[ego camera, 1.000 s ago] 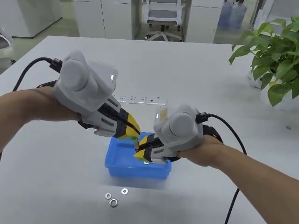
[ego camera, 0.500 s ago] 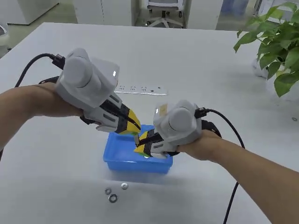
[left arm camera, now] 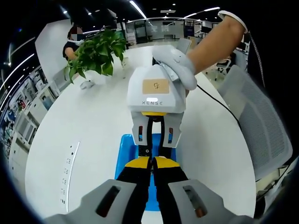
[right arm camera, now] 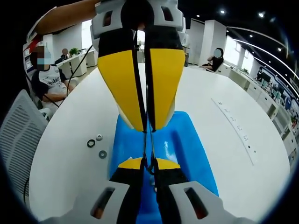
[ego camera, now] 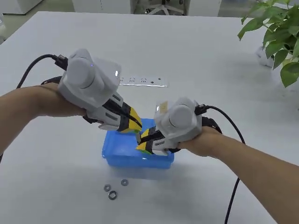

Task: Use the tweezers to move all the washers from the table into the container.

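Pinching thin metal tweezers (right arm camera: 147,144), left gripper (ego camera: 135,125) and right gripper (ego camera: 141,142) fingers press closed above a glossy rectangular blue container (ego camera: 117,150)

The left gripper (ego camera: 136,127), with the tweezers (right arm camera: 148,140) in it, has been eased slightly lower and nearer the right gripper (ego camera: 143,147) above the blue container (ego camera: 117,156). The gap between their yellow tips has been narrowed. The head view has been tilted downward.

A white power strip (ego camera: 142,82) lies flat on my white surface (ego camera: 210,56). A leafy green plant (ego camera: 280,35) stands near its far right edge.
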Demonstrator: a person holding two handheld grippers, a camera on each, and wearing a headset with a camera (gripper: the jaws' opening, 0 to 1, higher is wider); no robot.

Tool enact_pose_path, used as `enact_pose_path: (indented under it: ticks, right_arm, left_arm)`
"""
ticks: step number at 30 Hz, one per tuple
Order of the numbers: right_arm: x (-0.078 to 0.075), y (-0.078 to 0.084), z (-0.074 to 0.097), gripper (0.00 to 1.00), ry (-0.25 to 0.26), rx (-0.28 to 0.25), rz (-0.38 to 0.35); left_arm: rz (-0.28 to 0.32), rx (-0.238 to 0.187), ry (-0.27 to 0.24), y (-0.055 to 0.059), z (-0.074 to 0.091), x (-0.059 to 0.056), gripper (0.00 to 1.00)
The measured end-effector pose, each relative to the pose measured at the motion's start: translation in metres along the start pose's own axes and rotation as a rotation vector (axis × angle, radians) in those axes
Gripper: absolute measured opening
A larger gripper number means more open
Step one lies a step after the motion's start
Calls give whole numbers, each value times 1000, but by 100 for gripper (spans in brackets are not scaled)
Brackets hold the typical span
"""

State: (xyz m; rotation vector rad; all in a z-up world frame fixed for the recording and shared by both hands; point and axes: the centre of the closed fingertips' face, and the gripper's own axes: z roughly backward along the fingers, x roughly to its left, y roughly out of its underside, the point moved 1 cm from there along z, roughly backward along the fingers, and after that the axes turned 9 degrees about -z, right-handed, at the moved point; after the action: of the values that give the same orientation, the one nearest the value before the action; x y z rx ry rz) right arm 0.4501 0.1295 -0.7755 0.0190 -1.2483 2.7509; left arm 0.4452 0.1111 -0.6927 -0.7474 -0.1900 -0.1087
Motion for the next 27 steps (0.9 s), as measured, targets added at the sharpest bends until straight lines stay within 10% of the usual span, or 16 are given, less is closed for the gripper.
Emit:
enact_pose_path:
  ticks: [27]
  right_arm:
    - [5,-6,10,11,18,-6,8]
  left_arm:
    - [-9,-8,-8,-10,9,-5,6]
